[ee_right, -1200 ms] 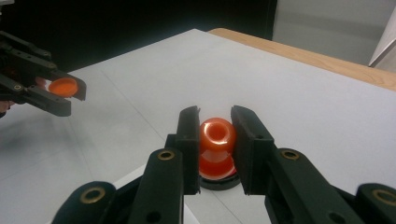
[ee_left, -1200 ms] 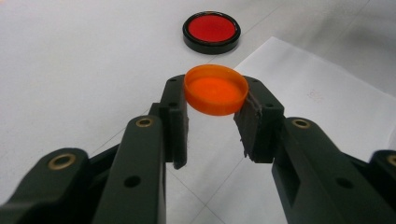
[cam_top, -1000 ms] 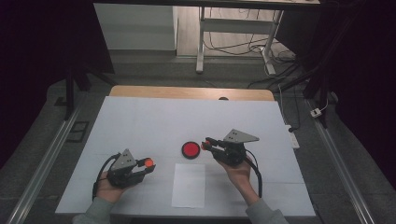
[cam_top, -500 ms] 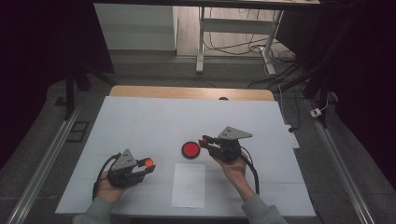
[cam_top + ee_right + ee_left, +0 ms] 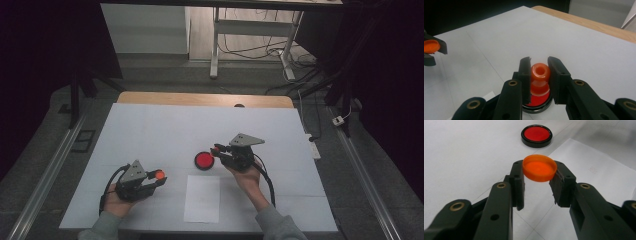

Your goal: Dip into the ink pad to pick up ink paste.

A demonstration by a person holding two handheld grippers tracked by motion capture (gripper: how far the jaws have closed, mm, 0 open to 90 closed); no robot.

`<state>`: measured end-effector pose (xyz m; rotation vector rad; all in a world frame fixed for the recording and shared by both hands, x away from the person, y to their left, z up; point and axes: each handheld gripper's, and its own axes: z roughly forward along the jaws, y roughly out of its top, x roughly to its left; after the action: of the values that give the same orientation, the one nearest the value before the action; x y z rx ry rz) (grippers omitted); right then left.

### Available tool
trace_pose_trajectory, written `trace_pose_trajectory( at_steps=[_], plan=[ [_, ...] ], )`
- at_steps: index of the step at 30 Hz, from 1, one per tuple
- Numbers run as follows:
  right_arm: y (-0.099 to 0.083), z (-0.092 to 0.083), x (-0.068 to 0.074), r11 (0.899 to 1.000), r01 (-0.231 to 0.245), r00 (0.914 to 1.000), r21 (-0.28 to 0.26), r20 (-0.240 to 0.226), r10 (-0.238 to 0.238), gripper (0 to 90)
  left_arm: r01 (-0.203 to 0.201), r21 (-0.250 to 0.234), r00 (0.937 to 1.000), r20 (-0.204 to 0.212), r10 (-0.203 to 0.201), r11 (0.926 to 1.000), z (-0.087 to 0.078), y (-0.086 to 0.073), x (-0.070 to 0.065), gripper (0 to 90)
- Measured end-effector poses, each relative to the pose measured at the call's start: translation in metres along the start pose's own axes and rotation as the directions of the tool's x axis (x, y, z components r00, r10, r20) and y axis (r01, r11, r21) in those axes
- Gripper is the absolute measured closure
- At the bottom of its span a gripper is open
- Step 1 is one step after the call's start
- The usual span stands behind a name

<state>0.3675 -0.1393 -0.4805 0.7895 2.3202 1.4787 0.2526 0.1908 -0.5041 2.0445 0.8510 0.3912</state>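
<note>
I am bringing my right tool [image 5: 216, 149] in toward the red dish [image 5: 204, 160]: compared with a second ago, when it was hanging off to the dish's right with a clear gap, its tip is now reaching the dish's near edge. It is pinching a small orange bottle [image 5: 540, 78], neck pointing away from me, and in the right gripper view the dish [image 5: 539, 103] is lying directly beneath the bottle, just under the tool's tips. I am reading this as lining the bottle up over the dish, perhaps to stand it there or to meet the cap.

My left tool [image 5: 159, 176] is keeping where it was, off to the left of the white paper sheet [image 5: 202, 198] on the tabletop [image 5: 150, 125]. It is pinching an orange cap [image 5: 539, 167] by its rim, open side hard to judge, with the dish [image 5: 536, 135] lying well ahead of its tips and the sheet [image 5: 594, 170] to their right.

Several things are escaping me. The bottle's lower body is hidden between my right tool's pads, so I cannot tell whether it is touching the dish or hovering above it. In the high view the bottle is too small to make out. The left tool [image 5: 435, 48] with its cap [image 5: 431, 46] is cut off at the left edge of the right gripper view.
</note>
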Motion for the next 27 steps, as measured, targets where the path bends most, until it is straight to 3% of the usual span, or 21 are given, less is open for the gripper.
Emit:
trace_pose_trajectory(
  at_steps=[11,27],
  plan=[
    [-0.005,0.023,0.002,0.997,0.016,0.9998,0.071,-0.016,-0.015,72.6,0.002,0.002,1.0000,0.000,-0.002,1.0000,0.000,0.000,0.000,64.6],
    [-0.012,0.040,0.005,0.993,0.035,0.9993,0.115,-0.018,-0.033,72.6,0.001,0.007,1.0000,0.006,-0.001,1.0000,0.001,0.000,0.000,64.6]
  ],
)
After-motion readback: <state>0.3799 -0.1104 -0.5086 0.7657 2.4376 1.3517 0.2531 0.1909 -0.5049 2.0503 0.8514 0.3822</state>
